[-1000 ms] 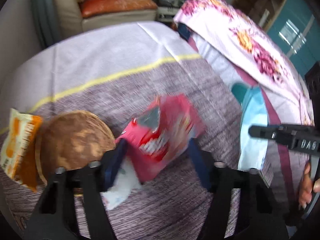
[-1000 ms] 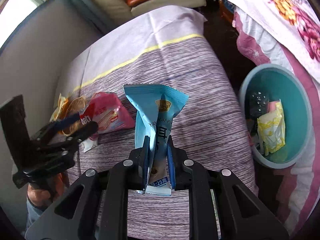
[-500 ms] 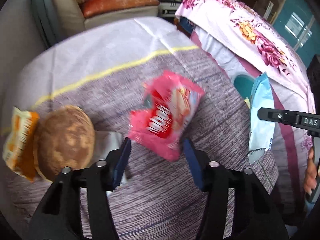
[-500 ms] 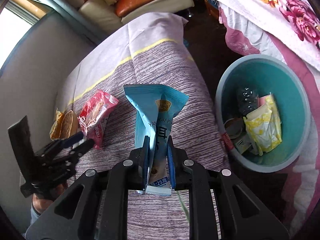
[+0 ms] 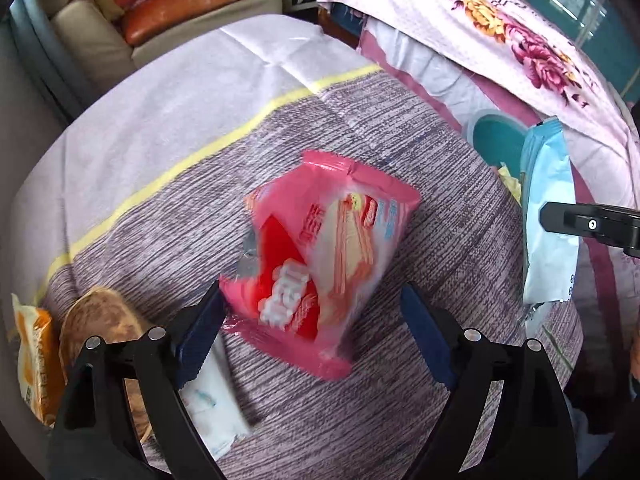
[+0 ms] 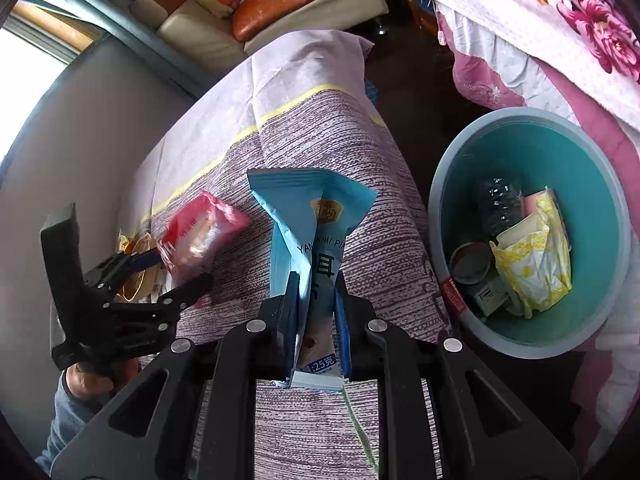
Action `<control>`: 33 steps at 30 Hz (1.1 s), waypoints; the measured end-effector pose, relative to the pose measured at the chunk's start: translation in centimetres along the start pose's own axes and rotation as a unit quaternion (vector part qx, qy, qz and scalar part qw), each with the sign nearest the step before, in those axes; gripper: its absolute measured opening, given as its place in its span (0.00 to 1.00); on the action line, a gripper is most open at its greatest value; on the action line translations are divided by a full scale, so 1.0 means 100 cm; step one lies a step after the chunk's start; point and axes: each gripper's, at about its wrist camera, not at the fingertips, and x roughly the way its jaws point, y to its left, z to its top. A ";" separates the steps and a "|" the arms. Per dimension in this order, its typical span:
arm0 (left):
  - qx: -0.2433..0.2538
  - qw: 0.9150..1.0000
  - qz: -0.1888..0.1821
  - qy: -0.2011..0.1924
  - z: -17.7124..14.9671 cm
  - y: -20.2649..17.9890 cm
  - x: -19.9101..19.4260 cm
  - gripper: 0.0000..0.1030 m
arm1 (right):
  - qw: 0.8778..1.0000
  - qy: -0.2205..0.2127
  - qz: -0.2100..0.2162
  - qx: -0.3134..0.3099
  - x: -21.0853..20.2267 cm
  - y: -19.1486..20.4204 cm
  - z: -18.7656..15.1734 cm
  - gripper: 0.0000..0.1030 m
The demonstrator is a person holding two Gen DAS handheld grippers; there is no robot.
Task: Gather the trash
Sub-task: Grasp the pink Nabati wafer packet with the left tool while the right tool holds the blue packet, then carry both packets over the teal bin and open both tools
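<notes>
A red snack packet (image 5: 320, 264) lies blurred on the striped tablecloth between the fingers of my left gripper (image 5: 312, 336). Those jaws are opening. The left pad is at the packet's corner and the right pad stands apart from it. The right wrist view shows the same red packet (image 6: 200, 232) at the left gripper (image 6: 176, 270). My right gripper (image 6: 318, 312) is shut on a light blue packet (image 6: 316, 216), held upright near the table's edge. To the right and below it sits a teal bin (image 6: 600, 216) with a bottle, a cup and yellow wrappers inside.
An orange packet (image 5: 34, 360), a brown round disc (image 5: 100, 320) and a white wrapper (image 5: 212, 400) lie on the table by my left gripper. A floral cover (image 5: 520, 40) hangs over the furniture behind the bin. A sofa (image 5: 180, 8) stands at the back.
The left jaws have spread wide and the red packet they gripped is now loose between them. The right gripper has carried the blue packet toward the bin.
</notes>
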 end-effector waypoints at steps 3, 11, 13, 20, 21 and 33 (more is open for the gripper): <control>-0.018 1.000 -0.012 0.003 -0.001 0.002 0.006 0.82 | 1.000 0.000 0.001 0.002 0.000 -0.002 0.000 0.15; -0.068 0.997 0.010 -0.016 -0.007 0.010 -0.004 0.44 | 1.000 -0.009 -0.001 0.001 -0.001 -0.004 -0.001 0.15; -0.079 0.997 0.005 -0.020 -0.008 0.009 -0.009 0.43 | 1.000 -0.012 0.000 0.000 -0.003 -0.004 -0.001 0.15; -0.079 0.996 -0.017 -0.036 -0.003 -0.018 -0.026 0.43 | 0.999 -0.039 -0.004 0.002 -0.023 -0.010 0.000 0.15; -0.076 0.996 -0.020 -0.037 -0.002 -0.023 -0.027 0.43 | 0.999 -0.043 -0.004 0.003 -0.026 -0.011 0.000 0.15; -0.030 0.996 -0.071 -0.053 0.029 -0.111 -0.035 0.43 | 0.991 -0.122 -0.044 0.031 -0.094 -0.064 0.006 0.15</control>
